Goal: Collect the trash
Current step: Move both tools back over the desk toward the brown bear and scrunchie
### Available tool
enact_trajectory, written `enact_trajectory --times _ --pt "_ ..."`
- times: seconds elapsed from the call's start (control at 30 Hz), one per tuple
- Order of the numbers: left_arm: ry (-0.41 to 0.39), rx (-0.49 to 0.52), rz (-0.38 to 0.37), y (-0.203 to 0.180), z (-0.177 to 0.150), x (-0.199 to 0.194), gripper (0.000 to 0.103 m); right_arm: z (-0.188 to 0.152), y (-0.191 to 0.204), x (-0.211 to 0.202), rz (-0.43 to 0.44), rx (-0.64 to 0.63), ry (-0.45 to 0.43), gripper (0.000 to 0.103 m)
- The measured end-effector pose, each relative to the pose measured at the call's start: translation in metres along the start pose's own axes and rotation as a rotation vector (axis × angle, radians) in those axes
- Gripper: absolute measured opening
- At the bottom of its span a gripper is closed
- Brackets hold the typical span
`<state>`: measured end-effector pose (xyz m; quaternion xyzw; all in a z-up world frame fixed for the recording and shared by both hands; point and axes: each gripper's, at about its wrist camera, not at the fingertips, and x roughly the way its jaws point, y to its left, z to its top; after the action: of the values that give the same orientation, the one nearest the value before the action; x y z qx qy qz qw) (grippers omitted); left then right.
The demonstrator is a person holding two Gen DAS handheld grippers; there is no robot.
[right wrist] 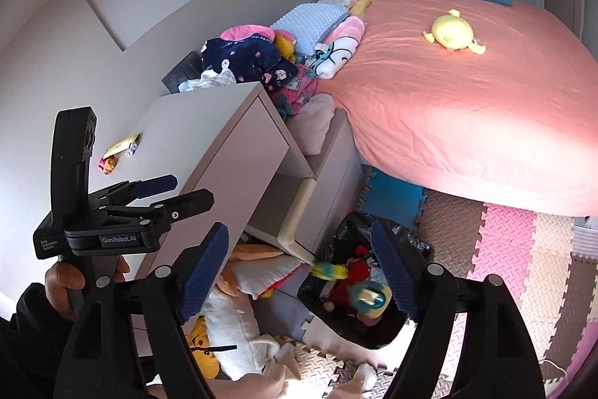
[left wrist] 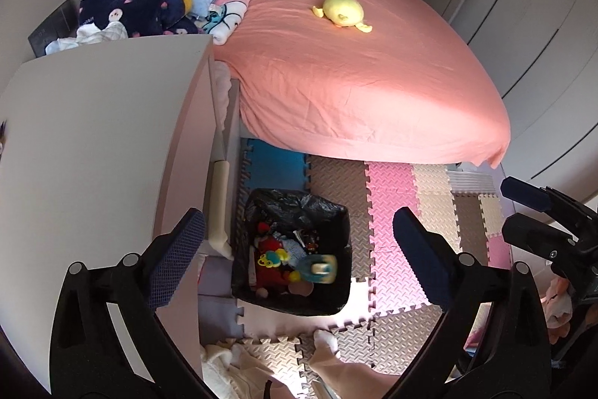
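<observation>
A: Where is the trash kept at this moment?

B: It is gathered in the black-lined bin (left wrist: 295, 253), which stands on the foam mat (left wrist: 388, 212) just beside the white cabinet (left wrist: 104, 144) and in front of the pink bed (left wrist: 355, 70). A teal and yellow item (left wrist: 317, 268) is seen blurred over the bin's mouth, touched by no pad; it seems to be dropping in.

A: And the claws?

B: The left gripper (left wrist: 299, 249) is spread wide above the bin with nothing held. The right gripper (right wrist: 302, 268) is also opened, nothing pressed between its pads.

A: How is the step done well?

B: The jaws should be kept directly over the bin until each piece is inside. Small wrappers (right wrist: 119, 152) are left on the cabinet top, well apart from the bin; they could be taken next.
</observation>
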<state>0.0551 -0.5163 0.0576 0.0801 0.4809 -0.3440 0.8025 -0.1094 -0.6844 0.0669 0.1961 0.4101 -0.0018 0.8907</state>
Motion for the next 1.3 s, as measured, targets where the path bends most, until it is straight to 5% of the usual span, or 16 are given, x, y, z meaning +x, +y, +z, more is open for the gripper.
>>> enact_trajectory --times 0.8,1.3 --pt "-0.023 -0.131 0.050 0.062 -0.020 -0.023 0.097 0.017 0.075 0.042 0.097 -0.140 0.083 0.079" --pt "-0.070 -0.341 0.180 0.159 -0.061 -0.061 0.097 0.028 0.171 0.105 0.187 -0.291 0.152 0.083"
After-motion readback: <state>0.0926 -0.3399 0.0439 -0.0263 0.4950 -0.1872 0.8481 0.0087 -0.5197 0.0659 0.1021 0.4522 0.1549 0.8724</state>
